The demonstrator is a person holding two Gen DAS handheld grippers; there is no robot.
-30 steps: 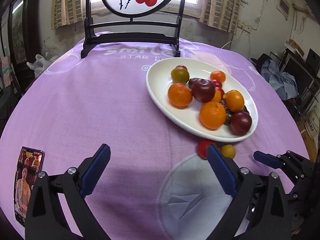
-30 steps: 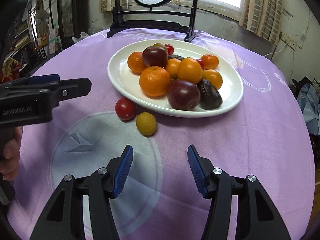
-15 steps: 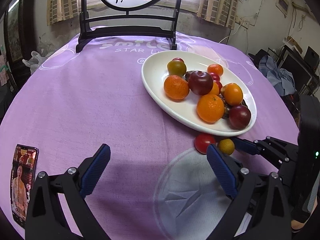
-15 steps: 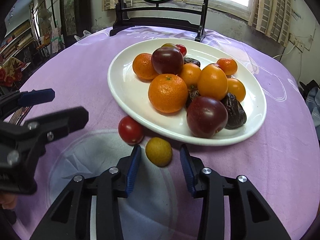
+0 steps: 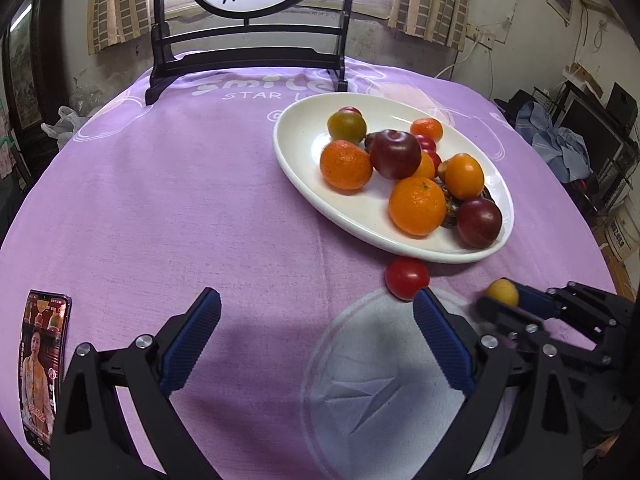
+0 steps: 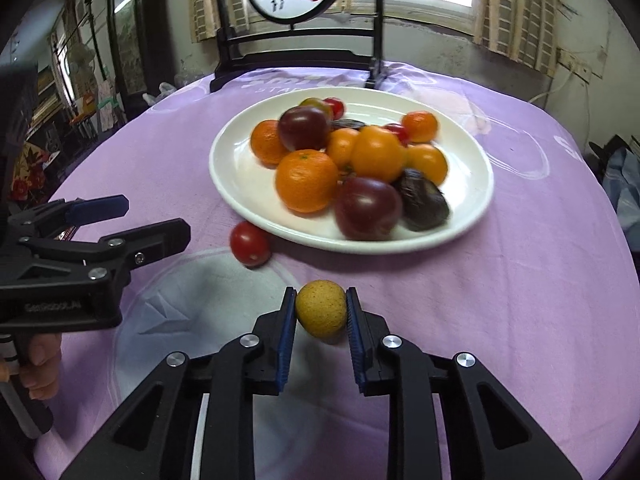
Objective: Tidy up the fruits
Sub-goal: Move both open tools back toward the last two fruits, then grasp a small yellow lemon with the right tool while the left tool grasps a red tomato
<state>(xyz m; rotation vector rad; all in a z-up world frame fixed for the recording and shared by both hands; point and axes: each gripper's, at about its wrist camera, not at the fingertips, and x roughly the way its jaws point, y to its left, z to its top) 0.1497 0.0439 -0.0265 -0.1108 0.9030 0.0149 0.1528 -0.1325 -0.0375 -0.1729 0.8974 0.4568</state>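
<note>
Right hand-held gripper (image 6: 321, 309) clamped on yellow fruit (image 6: 321, 308) near worktop (image 6: 520, 300) front edge; left hand-held gripper (image 5: 316, 328) wide open, empty; tomato (image 5: 407, 278) beside plate (image 5: 304, 172).

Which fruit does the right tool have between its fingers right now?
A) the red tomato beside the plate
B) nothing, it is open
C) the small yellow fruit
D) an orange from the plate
C: in the right wrist view the right tool has both blue pads closed against the small yellow fruit, while the red tomato lies on the cloth by the white plate.
</note>
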